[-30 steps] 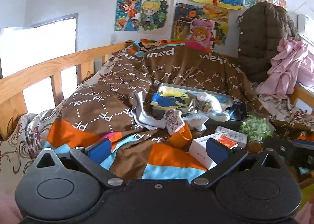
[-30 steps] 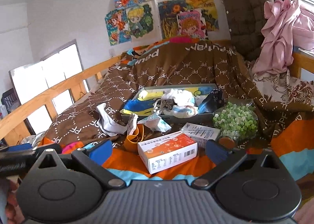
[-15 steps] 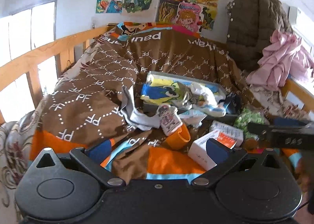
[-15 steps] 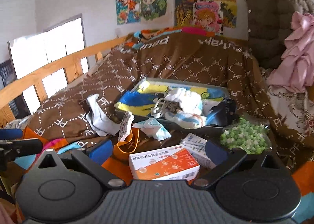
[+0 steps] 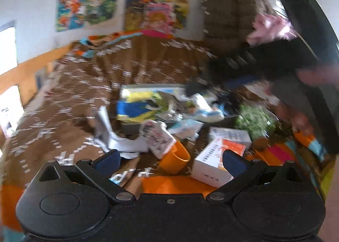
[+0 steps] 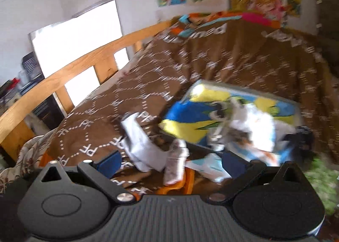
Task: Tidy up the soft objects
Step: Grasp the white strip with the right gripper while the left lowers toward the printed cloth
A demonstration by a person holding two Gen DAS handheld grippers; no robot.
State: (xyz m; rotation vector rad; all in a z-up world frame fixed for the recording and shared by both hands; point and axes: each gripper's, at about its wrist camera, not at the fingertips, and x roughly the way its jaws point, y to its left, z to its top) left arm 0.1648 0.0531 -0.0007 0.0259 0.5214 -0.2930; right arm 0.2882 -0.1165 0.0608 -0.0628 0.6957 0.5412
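I am holding my left gripper [image 5: 170, 158] and right gripper [image 6: 170, 160] with jaws apart and empty over the bed, while a white cloth [image 6: 139, 142] is lying loose beside the tray [image 6: 294, 104], already partly filled; most sorting is remaining.

Daylight poured from the blown-out window [image 6: 76, 49] at ten o'clock. Motion blur smeared both views, worst across the posters [image 5: 127, 4]. Fisheye bending darkened the corners around the rim.
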